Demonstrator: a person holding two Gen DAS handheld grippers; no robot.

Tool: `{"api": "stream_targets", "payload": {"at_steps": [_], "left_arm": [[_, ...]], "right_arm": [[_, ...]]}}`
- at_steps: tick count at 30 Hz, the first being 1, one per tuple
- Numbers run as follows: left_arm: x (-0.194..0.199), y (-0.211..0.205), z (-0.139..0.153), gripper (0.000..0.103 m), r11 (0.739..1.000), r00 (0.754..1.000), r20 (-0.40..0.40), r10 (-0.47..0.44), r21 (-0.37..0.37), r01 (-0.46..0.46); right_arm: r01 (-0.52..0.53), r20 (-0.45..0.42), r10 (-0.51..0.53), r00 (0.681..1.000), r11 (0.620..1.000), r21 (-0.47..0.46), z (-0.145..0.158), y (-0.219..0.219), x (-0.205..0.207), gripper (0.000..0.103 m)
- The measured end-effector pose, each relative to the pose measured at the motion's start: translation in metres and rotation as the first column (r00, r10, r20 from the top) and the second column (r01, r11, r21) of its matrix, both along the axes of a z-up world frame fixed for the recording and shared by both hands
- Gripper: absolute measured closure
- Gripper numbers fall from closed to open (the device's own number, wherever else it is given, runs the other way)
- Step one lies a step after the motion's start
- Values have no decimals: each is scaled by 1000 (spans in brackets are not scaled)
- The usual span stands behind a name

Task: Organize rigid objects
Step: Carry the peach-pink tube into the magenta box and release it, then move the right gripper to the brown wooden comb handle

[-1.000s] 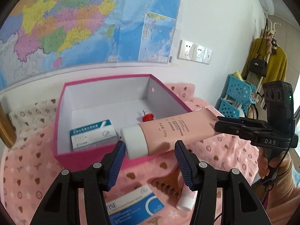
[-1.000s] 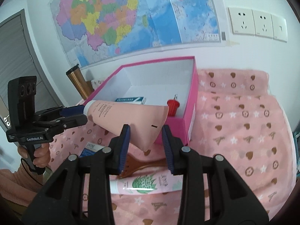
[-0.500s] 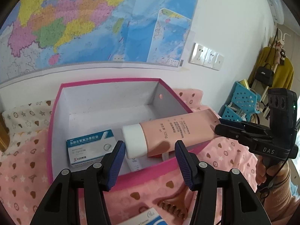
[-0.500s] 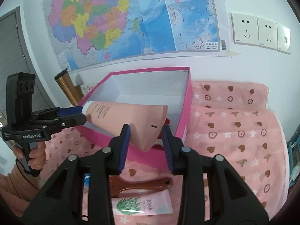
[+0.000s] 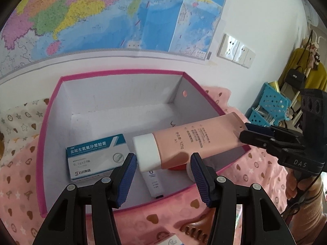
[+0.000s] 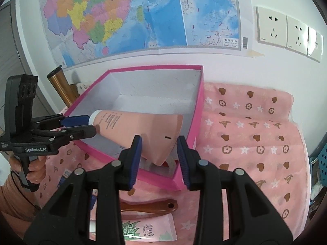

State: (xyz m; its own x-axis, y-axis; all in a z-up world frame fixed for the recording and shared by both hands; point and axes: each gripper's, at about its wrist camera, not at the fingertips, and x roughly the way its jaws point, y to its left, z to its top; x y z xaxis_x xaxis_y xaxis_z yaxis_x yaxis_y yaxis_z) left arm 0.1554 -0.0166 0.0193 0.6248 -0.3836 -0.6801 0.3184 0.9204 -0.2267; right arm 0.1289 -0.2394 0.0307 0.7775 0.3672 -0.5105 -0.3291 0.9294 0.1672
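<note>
A pink tube with a white cap [image 5: 190, 140] hangs over the open pink box [image 5: 122, 72], cap end low inside it. My left gripper [image 5: 162, 171] grips the cap end; my right gripper [image 6: 159, 150] grips the flat crimped end [image 6: 161, 136]. In the box lie a blue-and-white medicine carton [image 5: 94, 155], a small white item [image 5: 153, 180] and a red-capped thing, mostly hidden under the tube. The box also shows in the right wrist view [image 6: 155, 67].
On the pink patterned cloth [image 6: 255, 134] in front of the box lie a brown wooden comb [image 6: 147, 207] and a green-printed tube [image 6: 149, 231]. A copper flask [image 6: 61, 85] stands left of the box. The map wall is close behind. Blue baskets [image 5: 269, 104] stand at right.
Both grippers have carried the pink tube forward and down, from above the box's front rim to inside the box. The cap end now sits low beside the medicine carton.
</note>
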Motion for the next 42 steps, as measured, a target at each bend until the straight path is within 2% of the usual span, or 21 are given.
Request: {"api": "stream_targets", "payload": {"at_steps": [8, 14, 21, 25, 28, 36, 42], "left_arm": [[4, -14, -5, 48, 998, 1000, 8, -3, 66, 2], [-5, -14, -1, 48, 998, 999, 33, -18, 57, 16], [-38, -8, 8, 48, 998, 995, 92, -34, 47, 30], [-58, -5, 9, 48, 998, 993, 101, -57, 19, 56], [-72, -8, 3, 48, 997, 993, 85, -81, 0, 81], [-95, -28, -33, 48, 987, 987, -24, -160, -29, 159], [-100, -40, -54, 48, 982, 977, -96, -188, -49, 184]], "right_arm": [[6, -12, -6, 1000, 999, -43, -1, 7, 11, 64], [6, 13, -6, 1000, 999, -46, 1, 10, 3, 64], [-19, 25, 17, 1000, 998, 55, -2, -9, -23, 64], [-37, 3, 37, 999, 993, 108, -13, -21, -37, 64], [-35, -40, 39, 998, 993, 115, -30, -24, -41, 64], [-31, -180, 57, 982, 989, 143, -81, -22, -30, 64], [-34, -240, 67, 969, 990, 140, -103, -17, -31, 64]]}}
